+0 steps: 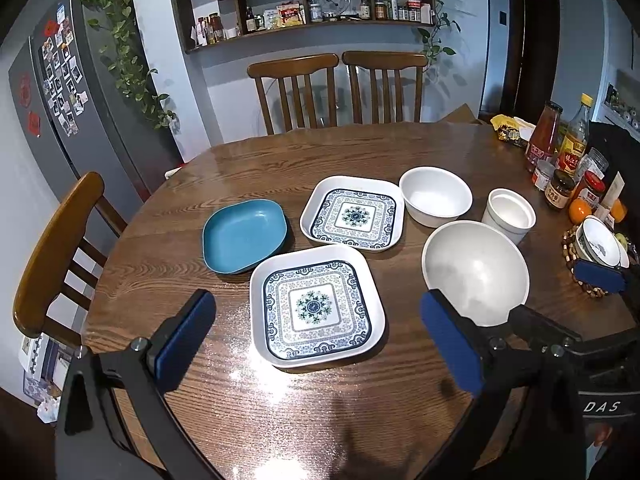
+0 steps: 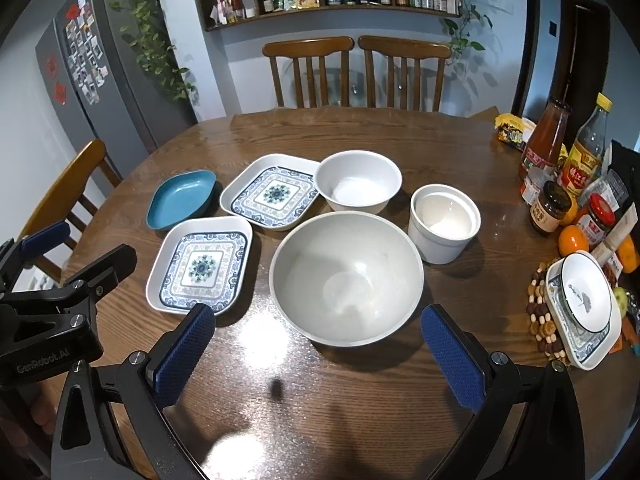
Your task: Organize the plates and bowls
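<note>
On the round wooden table lie a blue dish (image 1: pixel 244 235) (image 2: pixel 182 198), a near patterned square plate (image 1: pixel 316 306) (image 2: pixel 201 266) and a far patterned square plate (image 1: pixel 353 213) (image 2: pixel 272 192). To their right stand a large grey-white bowl (image 1: pixel 476 272) (image 2: pixel 346 278), a smaller white bowl (image 1: pixel 435 196) (image 2: pixel 357 182) and a white straight-sided cup (image 1: pixel 508 214) (image 2: pixel 444 224). My left gripper (image 1: pixel 318 350) hangs open above the near plate, holding nothing. My right gripper (image 2: pixel 318 354) stands open just in front of the large bowl, also holding nothing.
At the table's right edge a small bowl rests on a patterned plate (image 2: pixel 586 308) over a beaded trivet (image 2: pixel 540 316). Sauce bottles (image 2: pixel 544 140), jars (image 2: pixel 550 208) and oranges (image 2: pixel 574 238) crowd the right side. Chairs (image 1: pixel 338 92) stand behind and to the left.
</note>
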The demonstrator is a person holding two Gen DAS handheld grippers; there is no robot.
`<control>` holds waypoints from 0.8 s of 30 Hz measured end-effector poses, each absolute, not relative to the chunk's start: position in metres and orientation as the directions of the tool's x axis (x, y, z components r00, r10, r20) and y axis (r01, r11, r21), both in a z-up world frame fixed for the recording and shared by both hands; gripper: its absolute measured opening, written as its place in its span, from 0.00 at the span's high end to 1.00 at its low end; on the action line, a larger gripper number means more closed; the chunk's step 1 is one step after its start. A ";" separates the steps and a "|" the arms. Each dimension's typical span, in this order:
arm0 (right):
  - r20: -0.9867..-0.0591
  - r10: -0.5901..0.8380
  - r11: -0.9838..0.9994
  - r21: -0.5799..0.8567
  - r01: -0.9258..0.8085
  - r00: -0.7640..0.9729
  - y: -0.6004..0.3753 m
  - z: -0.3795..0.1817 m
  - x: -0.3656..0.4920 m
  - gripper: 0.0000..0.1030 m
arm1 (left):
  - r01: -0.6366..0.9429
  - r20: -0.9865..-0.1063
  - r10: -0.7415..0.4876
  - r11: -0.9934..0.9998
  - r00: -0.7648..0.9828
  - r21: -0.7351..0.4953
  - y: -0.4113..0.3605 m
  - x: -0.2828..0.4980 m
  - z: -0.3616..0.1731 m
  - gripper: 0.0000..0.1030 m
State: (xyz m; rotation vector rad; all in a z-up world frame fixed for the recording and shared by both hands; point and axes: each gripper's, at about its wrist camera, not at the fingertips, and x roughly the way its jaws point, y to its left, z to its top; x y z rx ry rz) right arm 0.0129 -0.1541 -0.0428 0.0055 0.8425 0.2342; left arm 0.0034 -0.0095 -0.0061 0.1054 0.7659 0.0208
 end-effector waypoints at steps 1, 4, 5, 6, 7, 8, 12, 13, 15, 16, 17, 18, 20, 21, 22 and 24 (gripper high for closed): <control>-0.739 0.207 0.974 0.098 -0.202 0.641 -0.154 -0.044 0.013 0.00 | 0.020 -0.691 0.057 0.994 0.720 0.104 -0.009 0.004 -0.006 0.01; -0.739 0.207 0.974 0.097 -0.203 0.641 -0.154 -0.044 0.013 0.00 | 0.023 -0.694 0.057 0.994 0.718 0.105 -0.011 0.004 -0.007 0.01; -0.739 0.207 0.974 0.096 -0.203 0.641 -0.154 -0.044 0.013 0.00 | 0.024 -0.695 0.056 0.994 0.717 0.105 -0.011 0.004 -0.008 0.01; -0.739 0.208 0.974 0.097 -0.204 0.641 -0.155 -0.044 0.013 0.00 | 0.024 -0.695 0.056 0.994 0.717 0.105 -0.011 0.004 -0.008 0.01; -0.739 0.208 0.974 0.098 -0.204 0.641 -0.155 -0.044 0.013 0.00 | 0.025 -0.696 0.056 0.994 0.716 0.106 -0.011 0.005 -0.008 0.01; -0.739 0.207 0.974 0.097 -0.203 0.641 -0.155 -0.044 0.013 0.00 | 0.026 -0.697 0.056 0.994 0.715 0.106 -0.012 0.005 -0.009 0.01; -0.739 0.206 0.975 0.096 -0.202 0.641 -0.155 -0.046 0.014 0.00 | 0.030 -0.699 0.054 0.994 0.713 0.108 -0.013 0.005 -0.009 0.01; -0.739 0.207 0.974 0.097 -0.203 0.641 -0.156 -0.046 0.014 0.00 | 0.030 -0.700 0.054 0.994 0.712 0.108 -0.013 0.006 -0.009 0.01; -0.740 0.206 0.975 0.097 -0.202 0.640 -0.156 -0.046 0.014 0.00 | 0.032 -0.701 0.055 0.993 0.711 0.109 -0.013 0.006 -0.010 0.01; -0.740 0.206 0.975 0.096 -0.203 0.640 -0.156 -0.046 0.014 0.00 | 0.031 -0.702 0.055 0.993 0.710 0.110 -0.013 0.006 -0.010 0.01; -0.741 0.206 0.975 0.096 -0.202 0.639 -0.156 -0.047 0.014 0.00 | 0.031 -0.704 0.055 0.994 0.708 0.109 -0.013 0.007 -0.011 0.01; -0.741 0.205 0.975 0.095 -0.202 0.639 -0.156 -0.048 0.014 0.00 | 0.032 -0.704 0.053 0.994 0.708 0.107 -0.012 0.007 -0.011 0.01; -0.741 0.207 0.974 0.096 -0.204 0.639 -0.156 -0.048 0.014 0.00 | 0.033 -0.705 0.053 0.994 0.707 0.108 -0.012 0.008 -0.011 0.01; -0.742 0.206 0.975 0.096 -0.203 0.638 -0.156 -0.048 0.014 0.00 | 0.034 -0.706 0.052 0.994 0.706 0.107 -0.012 0.008 -0.011 0.01; -0.741 0.206 0.975 0.096 -0.202 0.639 -0.156 -0.047 0.014 0.00 | 0.034 -0.706 0.050 0.994 0.706 0.105 -0.012 0.008 -0.011 0.01; -0.741 0.206 0.974 0.096 -0.203 0.639 -0.156 -0.047 0.015 0.00 | 0.035 -0.707 0.050 0.994 0.705 0.105 -0.013 0.009 -0.012 0.01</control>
